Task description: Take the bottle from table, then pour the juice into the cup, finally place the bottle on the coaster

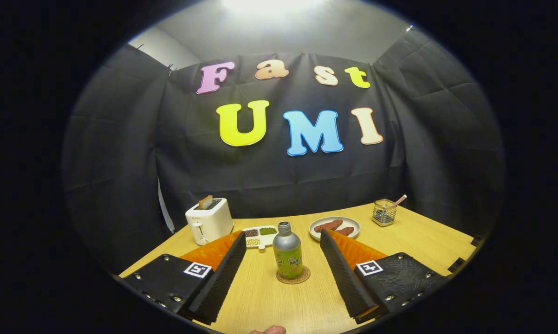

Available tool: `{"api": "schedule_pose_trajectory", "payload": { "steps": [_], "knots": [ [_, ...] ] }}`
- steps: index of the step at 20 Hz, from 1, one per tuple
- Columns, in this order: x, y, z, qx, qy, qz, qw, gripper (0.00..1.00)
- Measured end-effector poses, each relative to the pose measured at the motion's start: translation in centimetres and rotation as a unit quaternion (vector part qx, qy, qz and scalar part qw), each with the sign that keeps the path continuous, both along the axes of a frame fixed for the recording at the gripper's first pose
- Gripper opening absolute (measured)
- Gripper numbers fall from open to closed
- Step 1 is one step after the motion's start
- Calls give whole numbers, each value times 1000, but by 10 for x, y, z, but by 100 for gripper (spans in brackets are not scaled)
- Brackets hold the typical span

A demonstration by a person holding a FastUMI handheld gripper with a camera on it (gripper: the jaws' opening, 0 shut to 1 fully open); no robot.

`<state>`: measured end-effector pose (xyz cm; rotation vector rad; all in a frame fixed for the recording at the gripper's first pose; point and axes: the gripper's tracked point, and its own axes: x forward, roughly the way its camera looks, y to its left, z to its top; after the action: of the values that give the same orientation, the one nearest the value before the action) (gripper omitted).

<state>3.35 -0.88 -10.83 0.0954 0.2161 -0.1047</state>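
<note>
A grey metal bottle [287, 250] with a green label and a silver cap stands upright on a round cork coaster [293, 275] on the wooden table [413, 241]. My gripper [283, 241] is open, its two fingers spread wide on either side of the bottle. Neither finger touches the bottle, which stands between them near the tips. No cup can be made out.
A white toaster [209, 220] with a slice of bread stands at the back left. A small divided dish [259, 235] of seeds sits behind the bottle. A plate [334, 227] with sausages and a mesh holder [384, 212] stand at the back right.
</note>
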Motion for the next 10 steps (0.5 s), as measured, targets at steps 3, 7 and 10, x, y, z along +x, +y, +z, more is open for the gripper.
{"api": "schedule_pose_trajectory", "payload": {
  "steps": [3, 7, 10],
  "knots": [
    [-12, 2, 6, -6, -6, 5, 1000, 98],
    [-18, -2, 18, -21, -16, 3, 1000, 98],
    [-18, -1, 25, -22, -23, 3, 999, 98]
  ]
}}
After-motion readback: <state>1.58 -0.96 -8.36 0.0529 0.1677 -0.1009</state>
